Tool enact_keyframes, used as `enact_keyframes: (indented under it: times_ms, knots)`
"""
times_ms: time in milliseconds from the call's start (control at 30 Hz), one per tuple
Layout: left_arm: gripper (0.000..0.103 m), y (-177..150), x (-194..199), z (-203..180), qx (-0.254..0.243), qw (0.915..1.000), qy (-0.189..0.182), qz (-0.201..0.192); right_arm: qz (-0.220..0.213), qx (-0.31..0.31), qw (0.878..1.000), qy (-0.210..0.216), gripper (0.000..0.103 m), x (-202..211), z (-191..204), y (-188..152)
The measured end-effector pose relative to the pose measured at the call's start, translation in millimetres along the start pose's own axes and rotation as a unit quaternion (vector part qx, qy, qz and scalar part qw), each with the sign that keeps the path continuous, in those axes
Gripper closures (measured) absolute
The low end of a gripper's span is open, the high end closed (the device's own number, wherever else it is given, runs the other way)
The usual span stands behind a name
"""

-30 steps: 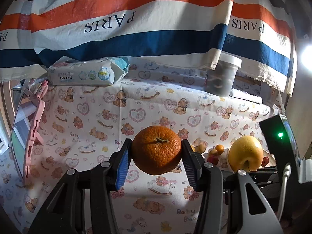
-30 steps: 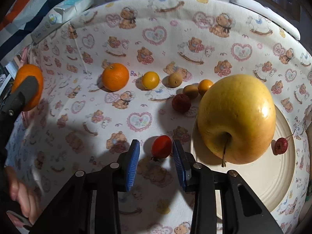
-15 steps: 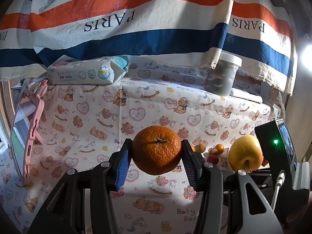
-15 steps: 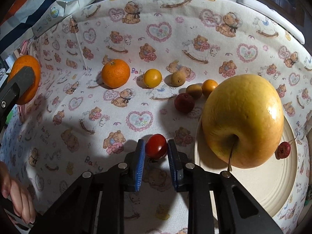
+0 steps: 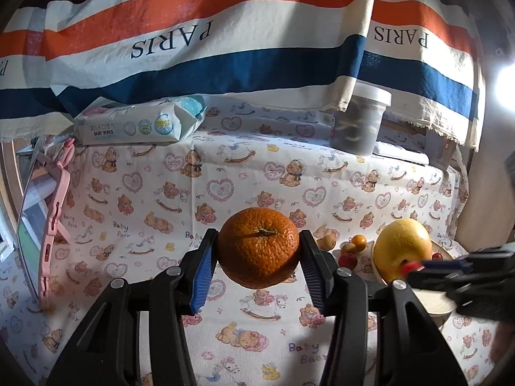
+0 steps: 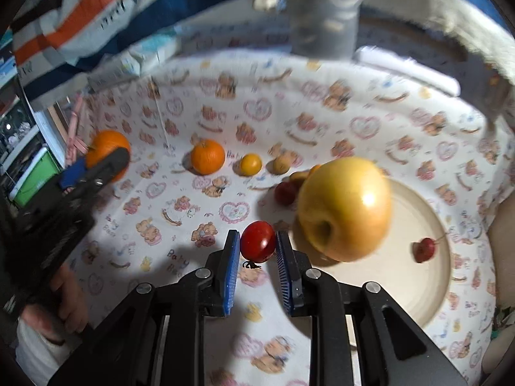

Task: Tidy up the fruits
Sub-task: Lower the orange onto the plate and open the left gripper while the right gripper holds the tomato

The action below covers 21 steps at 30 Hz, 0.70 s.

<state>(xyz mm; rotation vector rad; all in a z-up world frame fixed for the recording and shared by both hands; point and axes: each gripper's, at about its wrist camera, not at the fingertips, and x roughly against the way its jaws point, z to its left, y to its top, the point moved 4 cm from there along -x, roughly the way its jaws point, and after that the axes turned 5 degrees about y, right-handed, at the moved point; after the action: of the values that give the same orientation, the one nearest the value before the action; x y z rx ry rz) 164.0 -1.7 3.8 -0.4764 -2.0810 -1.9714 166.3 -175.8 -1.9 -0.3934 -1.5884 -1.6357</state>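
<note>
Lifted: tomato [image 6: 257, 241] in right gripper [image 6: 257, 251]; background blurred.

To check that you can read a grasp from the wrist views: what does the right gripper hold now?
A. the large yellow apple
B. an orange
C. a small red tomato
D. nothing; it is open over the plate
C: in the right wrist view the right gripper is shut on the small red tomato, while the yellow apple sits on the plate.

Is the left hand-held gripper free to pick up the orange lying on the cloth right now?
Probably not: the left hand-held gripper is already shut on another orange, so it has no room for the orange on the cloth.
</note>
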Motion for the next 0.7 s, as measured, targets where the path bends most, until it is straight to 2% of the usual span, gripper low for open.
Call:
enact_keyframes:
  times_ms: [200, 300, 400, 567, 633, 700]
  knots:
    - [0.054, 1.8, 11.2, -10.6, -0.029, 0.9992, -0.004, -0.026, -0.069, -0.013, 0.998, 0.003, 0.080, 55.0, -29.1, -4.3]
    - [0.054, 1.2, 14.6, -18.0, -0.042, 0.9985, -0.018, -0.030, -0.086, -0.016, 0.996, -0.005, 0.080, 70.4, -48.0, -4.9]
    - [0.054, -0.2, 14.8, -27.9, -0.060, 0.9973, -0.031, -0.026, -0.090, -0.044, 0.995, -0.005, 0.080, 72.9, -70.4, -6.7]
    - [0.054, -1.5, 14.1, -58.5, -0.086, 0.9920, -0.090, 0.024, -0.081, -0.089, 0.993, -0.004, 0.080, 62.3, -102.1, -14.6]
    - [0.054, -5.6, 13.2, -78.8, -0.114, 0.9864, -0.105, 0.055, -0.068, -0.099, 0.993, -0.005, 0.080, 54.1, -107.2, -17.4]
    - [0.054, -12.9, 9.0, -100.7, -0.134, 0.9775, -0.124, 0.106, -0.056, -0.110, 0.992, -0.004, 0.080, 46.9, -113.7, -20.0]
